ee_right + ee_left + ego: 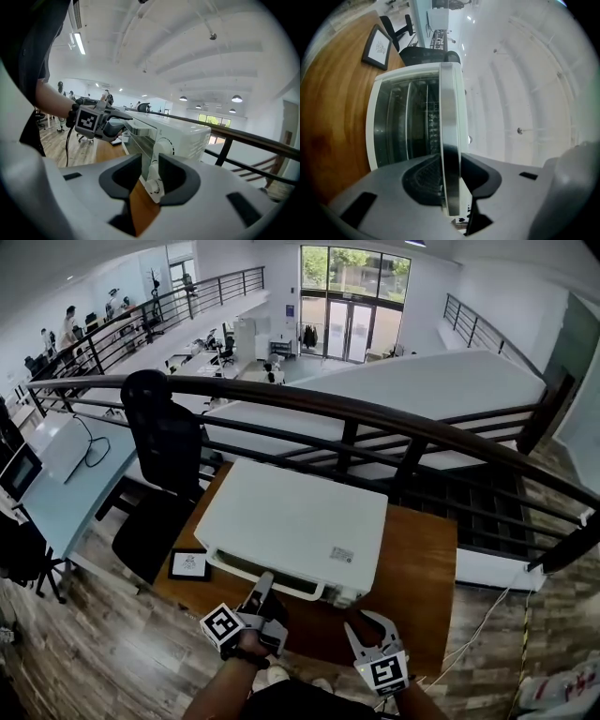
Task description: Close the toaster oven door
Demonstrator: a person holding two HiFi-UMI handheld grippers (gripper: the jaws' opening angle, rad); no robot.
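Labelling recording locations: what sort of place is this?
Probably an open-plan office, up on a mezzanine: a dark railing overlooks desks below, and an office chair stands beside the wooden table.

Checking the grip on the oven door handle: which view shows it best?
The left gripper view: the handle runs close up between the jaws of the left gripper. The right gripper view shows it side-on, partly behind that gripper; the head view only from above.

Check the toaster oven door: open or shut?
Shut, or very nearly: the right gripper view shows the door flush with the front of the toaster oven, the left gripper clamped on its handle.
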